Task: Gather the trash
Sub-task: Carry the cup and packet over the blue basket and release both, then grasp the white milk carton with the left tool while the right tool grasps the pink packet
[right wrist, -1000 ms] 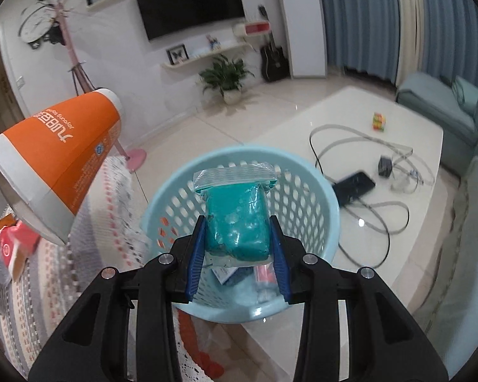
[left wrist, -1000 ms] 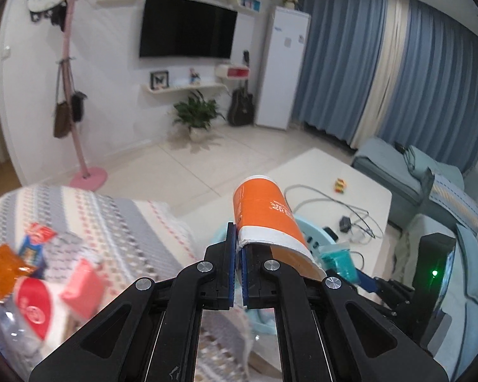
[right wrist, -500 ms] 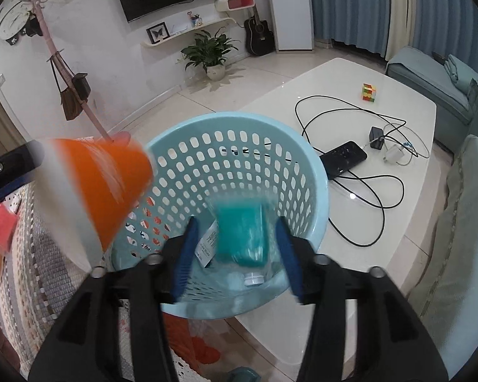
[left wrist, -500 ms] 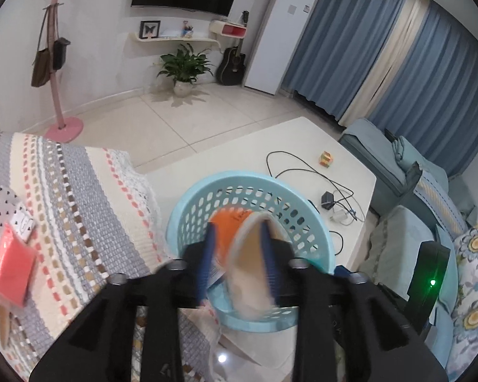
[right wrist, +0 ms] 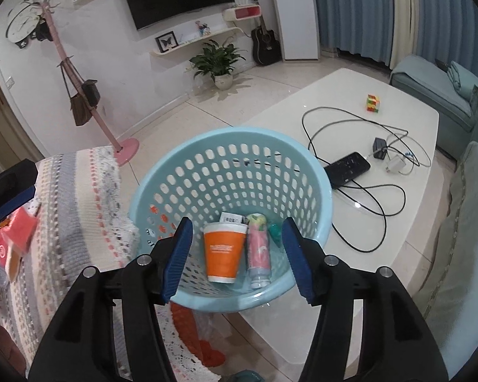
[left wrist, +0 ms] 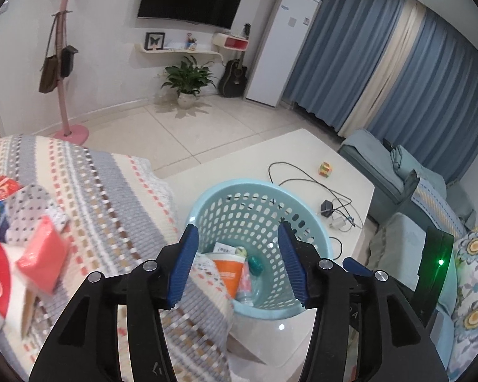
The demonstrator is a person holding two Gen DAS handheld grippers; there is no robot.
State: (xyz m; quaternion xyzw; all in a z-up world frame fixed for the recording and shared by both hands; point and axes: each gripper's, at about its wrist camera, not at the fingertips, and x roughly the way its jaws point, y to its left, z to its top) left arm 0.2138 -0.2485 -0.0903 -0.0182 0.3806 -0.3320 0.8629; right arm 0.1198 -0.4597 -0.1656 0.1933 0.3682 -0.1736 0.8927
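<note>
Right wrist view shows us both tongs, right (right wrist: pixel 237 250) and left (left wrist: pixel 237 261), spread empty above the basket (right wrist: pixel 162 172) holding the orange cup (right wrist: pixel 223 253), while wrappers (left wrist: pixel 41 254) wait on the blanket (left wrist: pixel 111 191).

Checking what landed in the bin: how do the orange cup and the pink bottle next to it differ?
The orange cup is wide and tapered, orange with white bands at both ends; the pink bottle is slimmer and pink, with a yellow-green upper end. The cup's white rim faces the far wall of the blue basket, while the bottle's pale neck points toward the near wall. Both lie side by side on the basket floor, touching or nearly so.
</note>
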